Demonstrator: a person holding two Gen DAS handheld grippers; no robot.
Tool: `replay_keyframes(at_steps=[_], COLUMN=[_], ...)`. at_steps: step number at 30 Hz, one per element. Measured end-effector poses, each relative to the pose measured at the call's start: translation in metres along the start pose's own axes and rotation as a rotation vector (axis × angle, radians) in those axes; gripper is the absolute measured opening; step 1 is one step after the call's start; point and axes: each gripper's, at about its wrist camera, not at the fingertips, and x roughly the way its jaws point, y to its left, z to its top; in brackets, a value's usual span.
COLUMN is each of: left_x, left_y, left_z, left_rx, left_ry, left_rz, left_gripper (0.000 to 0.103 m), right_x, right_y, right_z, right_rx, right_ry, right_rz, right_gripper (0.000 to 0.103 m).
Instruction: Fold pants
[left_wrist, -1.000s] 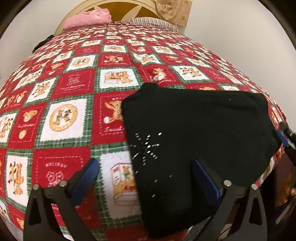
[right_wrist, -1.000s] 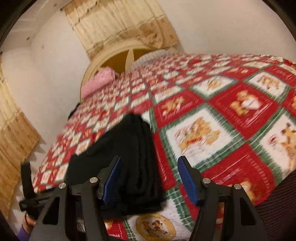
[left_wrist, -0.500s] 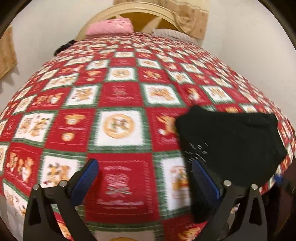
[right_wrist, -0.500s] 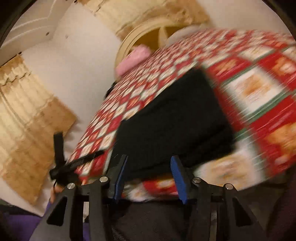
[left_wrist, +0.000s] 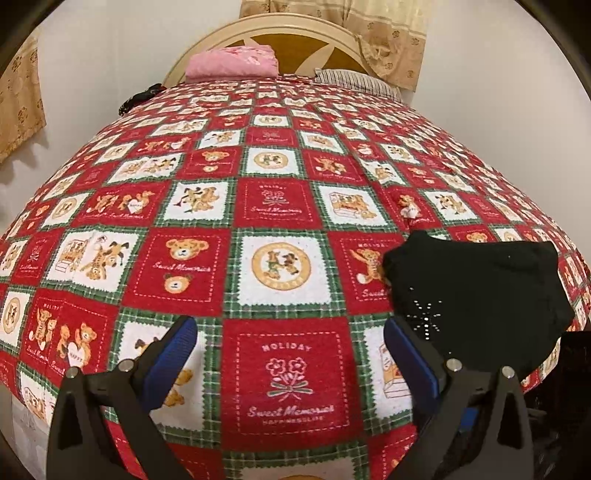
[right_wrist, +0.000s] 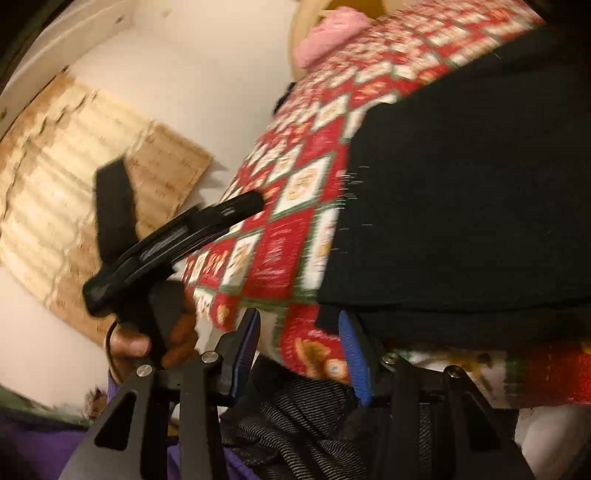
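The black pants (left_wrist: 480, 295) lie folded into a compact stack near the bed's front right corner, with small shiny studs on top. My left gripper (left_wrist: 290, 326) hovers open over the red patchwork bedspread (left_wrist: 184, 221), left of the pants, holding nothing. In the right wrist view the pants (right_wrist: 461, 203) fill the upper right. My right gripper (right_wrist: 299, 315) is low at the bed's front edge, just below the stack's near left corner. Its jaws stand partly apart, and no cloth is pinched between them. A hand (right_wrist: 147, 343) holds the left gripper's handle.
A pink folded cloth (left_wrist: 232, 62) and a striped pillow (left_wrist: 354, 79) lie against the headboard (left_wrist: 295, 48). A dark item (left_wrist: 140, 98) sits at the bed's far left edge. Beige curtains (right_wrist: 74, 184) hang on the wall. Dark striped fabric (right_wrist: 295, 424) lies below the right gripper.
The left gripper moved left off the pants, which now sit at the right of its view. The right gripper swung round and sank to the bed's front edge, and its jaws narrowed.
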Motion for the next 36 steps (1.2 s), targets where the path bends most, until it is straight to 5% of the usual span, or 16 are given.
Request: replay_keyframes(at_steps=[3,4,6,12,20,29,36], left_x=[0.003,0.003,0.002,-0.003,0.000,0.007,0.035], left_y=[0.006,0.006,0.009,0.017,0.003,-0.038,-0.082], left_z=[0.001,0.001,0.002,0.002,0.009,0.021,0.012], left_rx=[-0.018,-0.021,-0.026,-0.043,-0.006,0.104,0.185], left_ry=[0.006,0.007,0.004,-0.010,-0.016,-0.024,0.024], left_rz=[-0.005,-0.004,0.001,0.022,0.028,-0.006,-0.028], left_gripper=[0.103,0.103,0.103,0.103,0.103,0.103,0.103], right_x=[0.002,0.006,0.022,0.044,0.019,-0.007,-0.003], right_y=[-0.009,-0.008,0.004,0.011,0.019,0.016,-0.005], right_z=[0.009,0.011,0.013,0.017,-0.008,-0.022,-0.021], right_rx=[0.046,0.048,-0.004,-0.081,-0.216,-0.257,-0.176], right_ry=[-0.055,-0.059,-0.031,0.011,0.141,0.151,0.134], right_rz=[0.029,0.039,0.048,-0.009,-0.042,-0.107,-0.050], right_gripper=[0.042,0.027,0.015,0.004,0.003,0.003,0.003])
